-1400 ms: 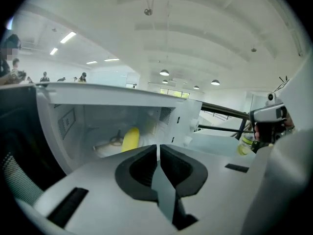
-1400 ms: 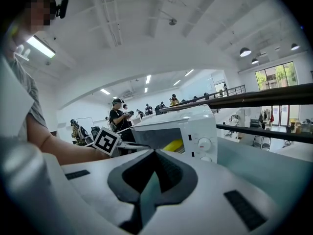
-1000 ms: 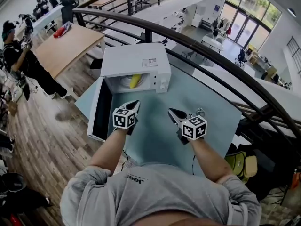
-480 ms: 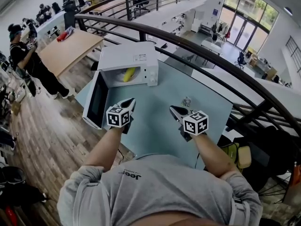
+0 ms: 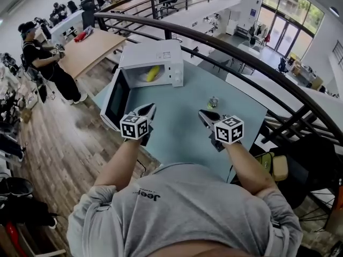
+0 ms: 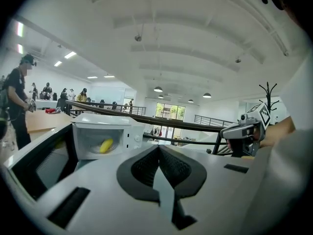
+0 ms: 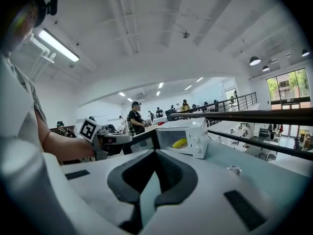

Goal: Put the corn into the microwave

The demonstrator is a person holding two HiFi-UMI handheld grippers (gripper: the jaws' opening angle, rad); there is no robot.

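In the head view, the corn (image 5: 153,73) lay inside the white microwave (image 5: 161,55) at the far left of the pale blue table (image 5: 177,138). Its door (image 5: 117,97) hung open towards the near left. The left gripper (image 5: 149,107) and right gripper (image 5: 203,113) hovered over the near table, well apart from the oven, both empty. In the left gripper view, the jaws were pressed together with nothing between them, and the yellow cob showed on the oven floor ahead. In the right gripper view, the jaws also looked closed and bare, though the wide lens made that harder to read. A small clear object (image 7: 234,170) sat on the table to the right. The corn would likely be stiff, light and rounded enough to roll, so it is best pinched across its middle.
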